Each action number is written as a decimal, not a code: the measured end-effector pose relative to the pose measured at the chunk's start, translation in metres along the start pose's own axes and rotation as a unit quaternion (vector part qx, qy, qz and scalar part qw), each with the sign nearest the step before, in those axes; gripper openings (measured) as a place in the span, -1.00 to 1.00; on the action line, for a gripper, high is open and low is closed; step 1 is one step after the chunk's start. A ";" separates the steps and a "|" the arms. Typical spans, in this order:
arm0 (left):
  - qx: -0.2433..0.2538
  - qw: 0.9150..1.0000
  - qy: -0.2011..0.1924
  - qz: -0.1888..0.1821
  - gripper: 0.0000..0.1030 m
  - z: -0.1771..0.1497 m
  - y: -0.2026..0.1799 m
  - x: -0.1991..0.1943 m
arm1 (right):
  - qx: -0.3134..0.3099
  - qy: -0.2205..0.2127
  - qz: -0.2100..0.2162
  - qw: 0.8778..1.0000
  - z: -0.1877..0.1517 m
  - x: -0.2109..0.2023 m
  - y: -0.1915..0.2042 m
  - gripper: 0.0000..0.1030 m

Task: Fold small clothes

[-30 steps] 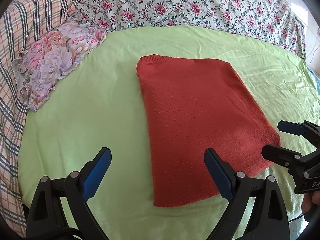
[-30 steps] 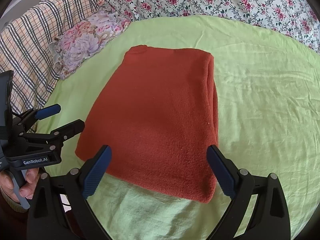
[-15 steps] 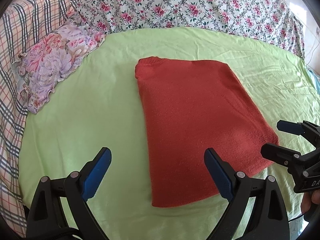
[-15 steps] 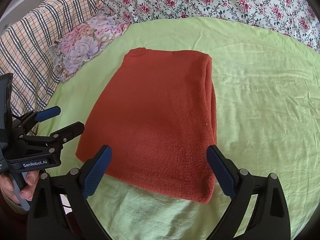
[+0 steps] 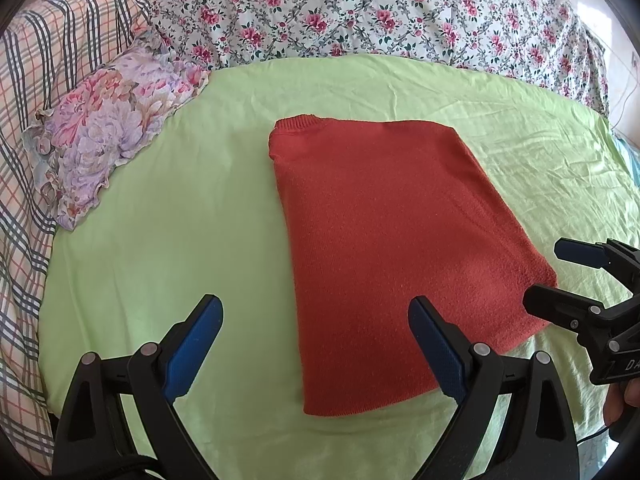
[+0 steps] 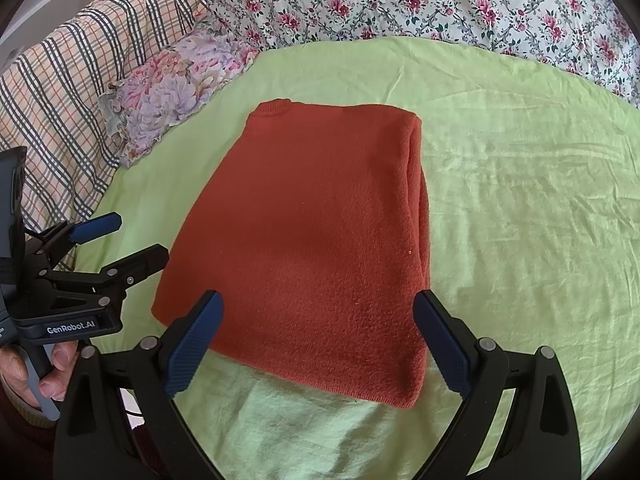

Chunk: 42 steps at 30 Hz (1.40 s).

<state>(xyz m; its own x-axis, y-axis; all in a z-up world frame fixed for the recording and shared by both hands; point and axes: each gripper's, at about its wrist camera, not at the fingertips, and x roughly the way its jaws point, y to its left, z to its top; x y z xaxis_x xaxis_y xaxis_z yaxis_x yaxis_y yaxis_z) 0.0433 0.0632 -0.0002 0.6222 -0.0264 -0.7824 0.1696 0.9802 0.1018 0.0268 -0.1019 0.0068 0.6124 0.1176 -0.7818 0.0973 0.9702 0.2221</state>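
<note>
- The green sheet is spread over the bed and is bordered at the far side by a floral quilt.
- A checked blanket is seen at the sheet's left edge.
- The red sweater is laid folded in a flat rectangle on the middle of the sheet, collar at the far left corner.
- A floral pillow is placed at the sheet's far left corner, well apart from the sweater.
- The left gripper is held over the sweater's near left edge, fingers spread wide, nothing gripped.
- The right gripper is held over the sweater's near edge, fingers likewise apart and empty.
</note>
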 end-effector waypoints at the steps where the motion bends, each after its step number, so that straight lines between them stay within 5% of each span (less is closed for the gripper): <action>1: 0.000 1.000 0.000 0.000 0.83 0.000 0.000 0.000 | -0.001 0.000 0.000 1.000 0.000 0.000 -0.001 0.86; 42: 0.002 1.000 0.002 0.000 0.83 0.013 0.004 0.007 | -0.005 -0.009 -0.002 1.000 0.013 -0.002 -0.001 0.86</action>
<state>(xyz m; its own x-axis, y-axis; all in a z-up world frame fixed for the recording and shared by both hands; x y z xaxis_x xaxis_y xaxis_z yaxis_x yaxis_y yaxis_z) 0.0580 0.0649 0.0028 0.6188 -0.0262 -0.7851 0.1730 0.9795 0.1036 0.0356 -0.1054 0.0154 0.6263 0.1101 -0.7718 0.0920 0.9726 0.2134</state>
